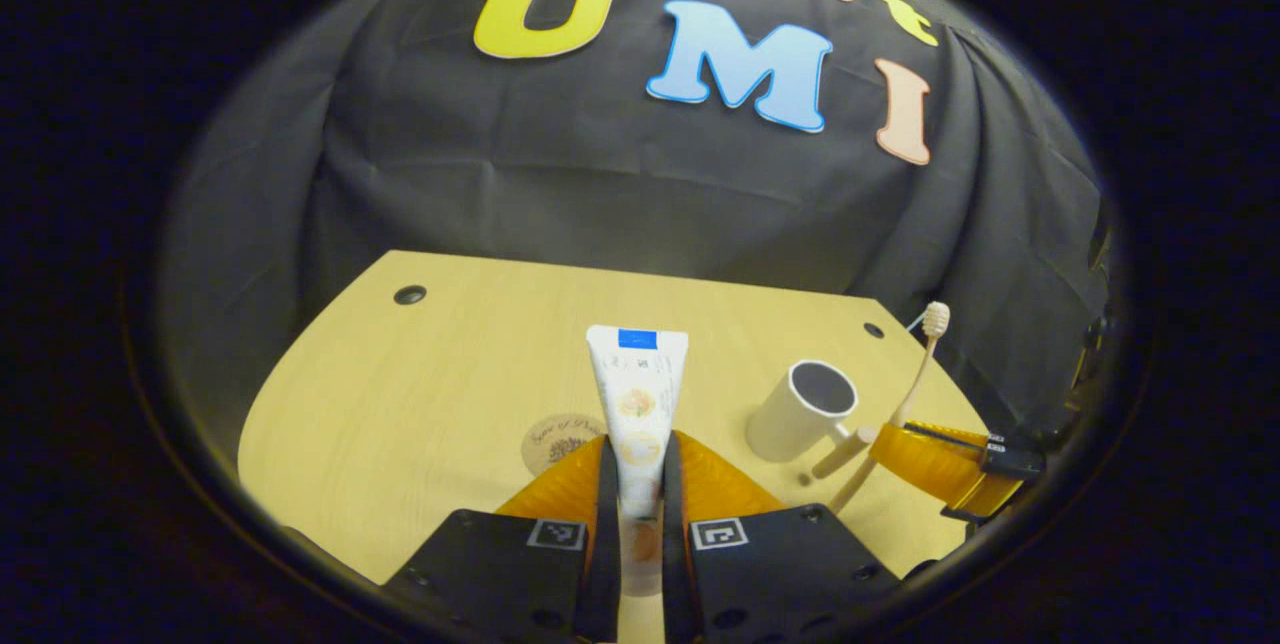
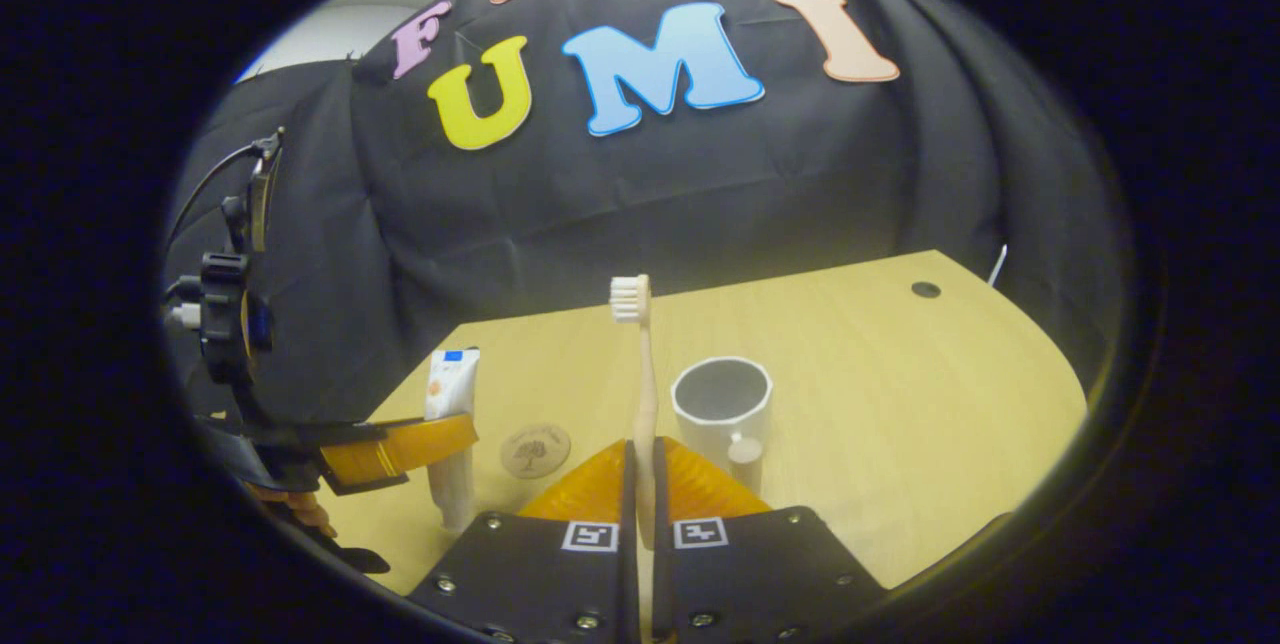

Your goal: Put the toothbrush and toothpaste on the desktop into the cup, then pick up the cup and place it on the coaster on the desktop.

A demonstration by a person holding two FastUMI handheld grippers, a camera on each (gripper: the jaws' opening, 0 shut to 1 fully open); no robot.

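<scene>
Wood desktop (image 1: 400,394): pale yellow wood-grain top with rounded corners and dark round holes near the back edge; black cloth wall behind it.
Toothpaste: white toothpaste tube with a blue band at its flat end (image 1: 637,394), upright, flat end up, cap end down; clamped between both fingers of the left gripper (image 1: 638,469). In the right gripper view the same tube (image 2: 452,384) stands at the left, lower end near the desktop; contact with the top unclear.
Left gripper state: clenched on the toothpaste tube; seen from the side in the right gripper view (image 2: 440,439), with fingertips of the hand holding it below.
Toothbrush: light wooden toothbrush with white bristles (image 2: 642,374), upright, bristles up, handle pinched between both fingers of the right gripper (image 2: 642,464).
Right gripper state: grasping the toothbrush handle; in the left gripper view it shows at the right (image 1: 880,444), brush (image 1: 925,354) tilted slightly.
Cup: white cylindrical mug with a handle (image 2: 722,404), upright on the desktop, dark inside, nothing in it; just right of the toothbrush in the right gripper view. In the left gripper view (image 1: 805,409) it sits between the two grippers.
Coaster: round tan coaster with a printed design (image 2: 535,450), flat on the desktop, bare, between tube and toothbrush; partly behind the left fingers in the left gripper view (image 1: 555,439).
</scene>
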